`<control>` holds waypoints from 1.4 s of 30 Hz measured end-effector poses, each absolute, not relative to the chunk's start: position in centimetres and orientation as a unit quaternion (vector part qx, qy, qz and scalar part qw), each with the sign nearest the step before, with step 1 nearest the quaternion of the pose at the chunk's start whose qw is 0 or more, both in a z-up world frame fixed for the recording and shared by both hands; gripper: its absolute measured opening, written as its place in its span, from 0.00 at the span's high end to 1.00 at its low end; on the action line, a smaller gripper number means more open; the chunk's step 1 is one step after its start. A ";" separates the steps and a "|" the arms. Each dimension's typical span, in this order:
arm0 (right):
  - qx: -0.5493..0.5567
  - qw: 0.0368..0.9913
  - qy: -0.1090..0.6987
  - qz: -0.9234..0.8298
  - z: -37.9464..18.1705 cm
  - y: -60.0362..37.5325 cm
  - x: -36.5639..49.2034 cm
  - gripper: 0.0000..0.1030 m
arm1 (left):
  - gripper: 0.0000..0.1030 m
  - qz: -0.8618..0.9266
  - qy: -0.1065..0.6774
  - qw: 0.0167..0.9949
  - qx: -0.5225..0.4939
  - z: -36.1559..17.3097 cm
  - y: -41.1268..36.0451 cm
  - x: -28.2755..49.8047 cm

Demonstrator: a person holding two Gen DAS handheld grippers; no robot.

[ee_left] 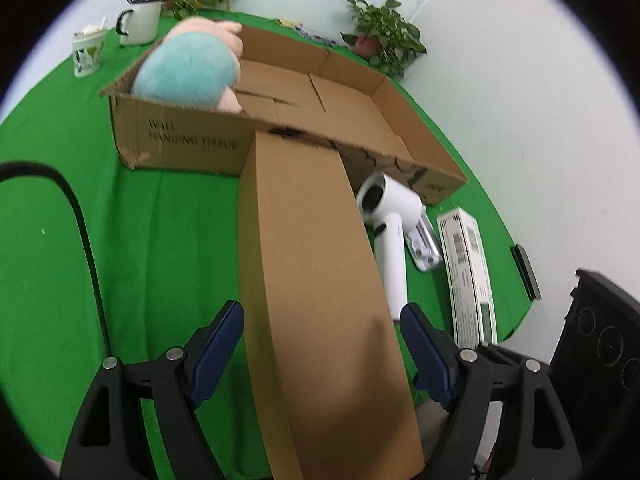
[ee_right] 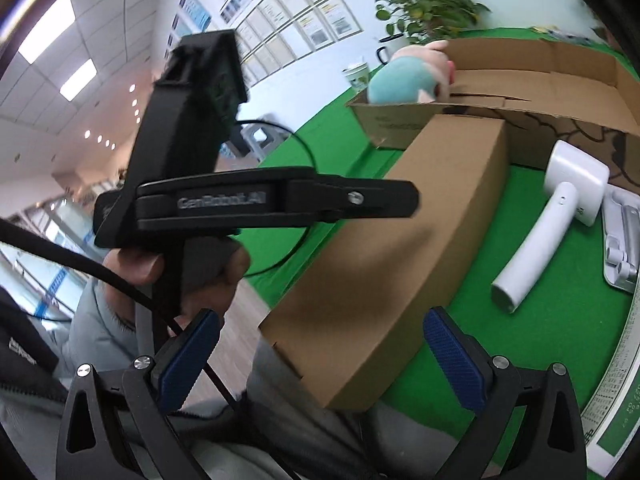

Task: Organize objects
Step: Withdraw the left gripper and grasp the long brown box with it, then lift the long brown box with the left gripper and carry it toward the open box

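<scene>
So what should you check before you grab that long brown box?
1. Left gripper jaws wider than the long brown box: ok; the box sits between them, pads clear of its sides.
2. Right gripper jaws open: ok.
3. Right jaws lined up around the box end: not ok; the end sits off-centre between them.
4. Room in the big cardboard box: ok; the plush toy fills only one end.
5. Hair dryer clear of the long box: ok, though it lies close beside it.
6. Weight of the long box: cannot tell.
</scene>
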State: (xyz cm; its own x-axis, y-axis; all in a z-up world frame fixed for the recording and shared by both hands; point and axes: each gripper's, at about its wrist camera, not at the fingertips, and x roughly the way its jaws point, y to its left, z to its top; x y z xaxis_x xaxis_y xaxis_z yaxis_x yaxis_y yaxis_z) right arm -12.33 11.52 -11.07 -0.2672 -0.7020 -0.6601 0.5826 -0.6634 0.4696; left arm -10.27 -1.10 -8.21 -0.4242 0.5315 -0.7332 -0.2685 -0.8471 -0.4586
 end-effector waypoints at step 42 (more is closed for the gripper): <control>0.493 0.241 0.001 -0.836 -14.8 9.4 -18.5 0.14 | 0.25 0.755 -0.232 0.303 -0.533 -11.8 -2.2 -8.1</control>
State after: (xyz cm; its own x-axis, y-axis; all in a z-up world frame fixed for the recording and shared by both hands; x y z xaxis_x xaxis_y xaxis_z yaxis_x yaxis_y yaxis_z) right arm -18.52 9.37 -14.81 -0.3966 -0.4029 -0.8249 0.4043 -0.8834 0.2371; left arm -8.07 -2.24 -11.81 -0.2473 0.7056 -0.6640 -0.2101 -0.7080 -0.6742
